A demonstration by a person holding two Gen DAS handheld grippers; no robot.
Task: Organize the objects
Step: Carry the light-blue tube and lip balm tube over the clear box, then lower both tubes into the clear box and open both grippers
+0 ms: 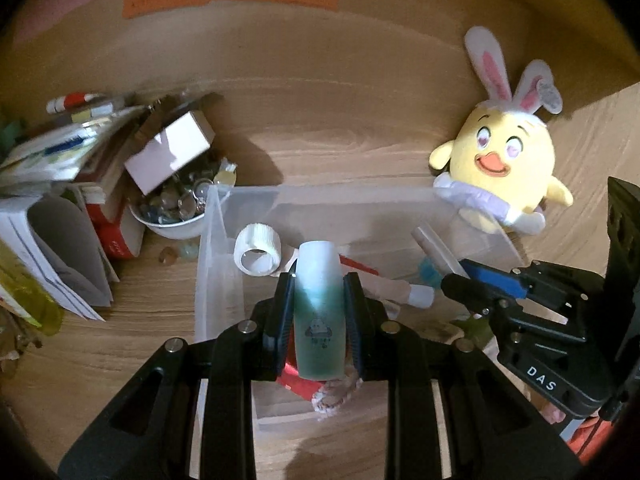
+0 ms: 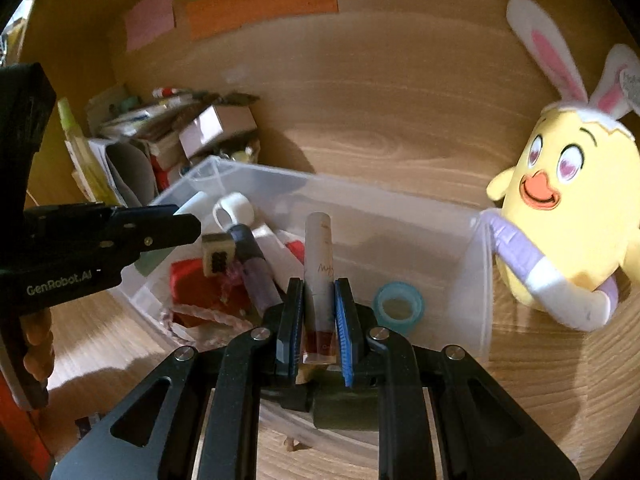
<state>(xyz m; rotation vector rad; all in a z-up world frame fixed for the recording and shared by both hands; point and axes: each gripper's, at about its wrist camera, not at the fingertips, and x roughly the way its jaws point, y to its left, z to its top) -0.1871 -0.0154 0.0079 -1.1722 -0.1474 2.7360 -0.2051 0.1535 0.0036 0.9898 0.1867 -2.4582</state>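
Left tool (image 1: 319, 312): clamped on a teal-and-white bottle (image 1: 319, 304) at centre frame of the left wrist view; the bottle stands upright between the pads, above the clear bin (image 1: 208, 240).
Right tool (image 2: 319, 312): clamped on a slim white tube (image 2: 319, 264) with a reddish lower end, centre frame of the right wrist view, also above the bin.
Bin contents: a white tape roll (image 1: 258, 254) at the upper left inside the bin, a teal tape roll (image 2: 399, 306) at lower right, plus a red item (image 2: 188, 280), pens and a braided cord; it is already crowded on the left side.
Risk, collision: both tools hang close together over the same bin; in the left wrist view the right one sits at middle right, just beside the left. Lowering both at once could knock them together and jar a grip.
Risk, bottle: it looks smooth and rounded and is gripped low; a bump could let it tip or slide out.
Risk, landing: dropped onto the pile, the bottle or tube could roll or bounce over the low wall onto the tabletop (image 1: 360, 140).
Risk, toy: the yellow plush chick (image 2: 560, 216) leans on the bin's right end wall; nudging the bin may topple it.
Risk, clutter: the bowl of small bits (image 1: 176, 216) and stacked papers (image 1: 52, 216) sit just left of the bin; a wide swing could scatter them.
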